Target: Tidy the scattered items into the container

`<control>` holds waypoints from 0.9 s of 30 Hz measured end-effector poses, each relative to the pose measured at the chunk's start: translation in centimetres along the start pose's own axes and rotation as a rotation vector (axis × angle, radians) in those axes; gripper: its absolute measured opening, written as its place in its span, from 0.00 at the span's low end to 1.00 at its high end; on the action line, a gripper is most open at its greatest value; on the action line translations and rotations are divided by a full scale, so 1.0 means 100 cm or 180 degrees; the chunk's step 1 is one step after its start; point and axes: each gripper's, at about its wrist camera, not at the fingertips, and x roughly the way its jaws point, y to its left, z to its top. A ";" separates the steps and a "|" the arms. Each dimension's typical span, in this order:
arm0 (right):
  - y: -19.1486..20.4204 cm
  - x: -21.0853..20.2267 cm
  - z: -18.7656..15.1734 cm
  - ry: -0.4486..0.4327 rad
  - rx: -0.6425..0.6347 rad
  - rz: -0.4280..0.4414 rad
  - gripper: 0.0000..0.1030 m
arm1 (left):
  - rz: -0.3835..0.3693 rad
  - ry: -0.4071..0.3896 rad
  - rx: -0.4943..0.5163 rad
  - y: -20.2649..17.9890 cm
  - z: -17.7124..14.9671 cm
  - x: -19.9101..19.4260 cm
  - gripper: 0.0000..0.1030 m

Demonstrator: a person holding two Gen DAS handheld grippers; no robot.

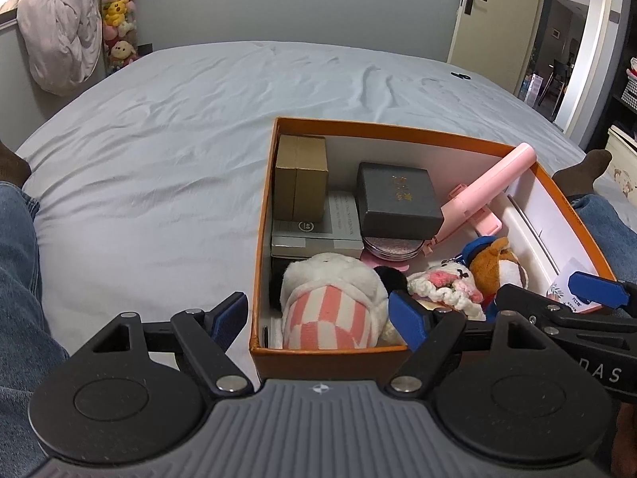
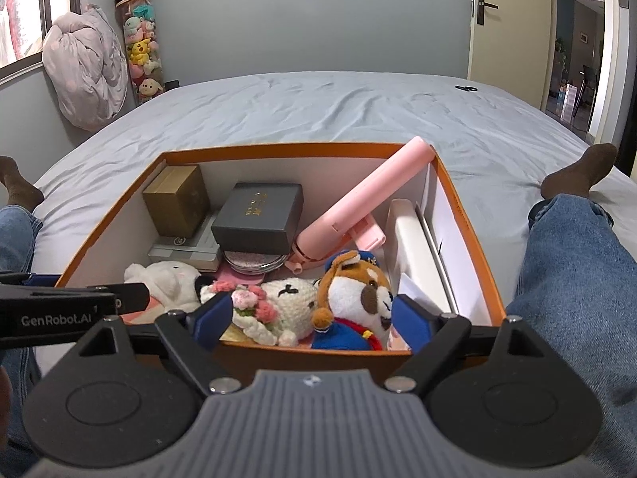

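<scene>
An orange box (image 1: 318, 356) (image 2: 99, 223) sits on the bed and holds a brown carton (image 1: 300, 177) (image 2: 177, 199), a dark grey case (image 1: 398, 199) (image 2: 258, 217), a pink selfie stick (image 1: 489, 189) (image 2: 358, 211), a white plush in pink stripes (image 1: 330, 302) (image 2: 167, 279), a crocheted doll (image 1: 446, 285) (image 2: 278, 302) and a dog plush in blue (image 1: 495, 267) (image 2: 354, 294). My left gripper (image 1: 318, 318) is open and empty at the box's near left corner. My right gripper (image 2: 310, 318) is open and empty over the near wall, around the dog plush and doll without touching.
The grey bed sheet (image 1: 159, 159) stretches left of and behind the box. A small black item (image 1: 460, 75) (image 2: 466, 88) lies at the far right of the bed. The person's jeans legs (image 2: 577, 271) flank the box. A door (image 2: 505, 20) stands open at the back right.
</scene>
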 end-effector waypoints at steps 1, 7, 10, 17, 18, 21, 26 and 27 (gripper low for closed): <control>0.000 0.000 0.000 0.0002 0.0003 0.0000 0.86 | 0.0000 0.0004 -0.0004 0.000 0.000 0.000 0.90; 0.000 0.000 0.000 -0.0001 0.0001 0.0001 0.86 | 0.0026 0.0002 0.0017 -0.002 0.000 0.001 0.90; 0.000 0.000 0.000 -0.0001 0.0001 0.0000 0.86 | 0.0021 0.0028 -0.0008 -0.001 0.001 0.002 0.90; 0.000 0.000 0.000 0.0002 0.0001 -0.0002 0.87 | 0.0024 0.0059 -0.0027 -0.001 0.001 0.002 0.90; 0.000 0.001 0.000 0.0006 0.0000 -0.0004 0.87 | 0.0017 0.0066 -0.0036 0.000 0.001 0.002 0.90; 0.001 0.002 -0.001 0.0010 0.0000 -0.0009 0.87 | 0.0005 0.0076 -0.0048 0.001 0.002 0.002 0.90; 0.001 0.002 -0.001 0.0012 0.0000 -0.0008 0.87 | 0.0014 0.0078 -0.0036 0.000 0.002 0.003 0.90; 0.001 0.002 -0.001 0.0013 0.0000 -0.0009 0.87 | 0.0011 0.0082 -0.0041 0.001 0.002 0.003 0.90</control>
